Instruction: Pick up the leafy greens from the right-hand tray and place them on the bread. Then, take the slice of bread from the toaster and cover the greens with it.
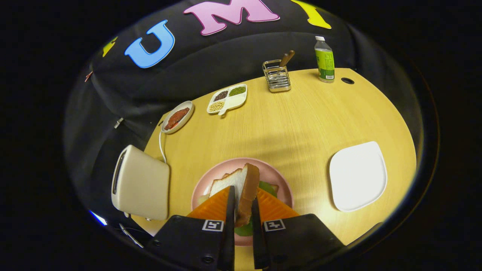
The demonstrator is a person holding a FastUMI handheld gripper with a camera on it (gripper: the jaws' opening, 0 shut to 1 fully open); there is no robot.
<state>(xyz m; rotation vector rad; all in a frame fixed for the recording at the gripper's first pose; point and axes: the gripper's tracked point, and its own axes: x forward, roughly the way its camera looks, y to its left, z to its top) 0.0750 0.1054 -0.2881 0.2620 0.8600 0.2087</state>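
Gripper (243, 205) jaws nearly closed, clamping the bread slice (241, 184) on edge. Below: pink plate (276, 177) with greens (268, 187).

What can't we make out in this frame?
- Greens on the pink plate: mostly hidden by the bread slice held in the tongs, so their placement is unclear.
- Bottom bread: hidden under the slice and the fingers.
- Toaster slot: seen edge-on, inside not visible.
- Utensil in the wire holder: handle visible, its head too small to identify.
- Plate's near rim: covered by the tongs.
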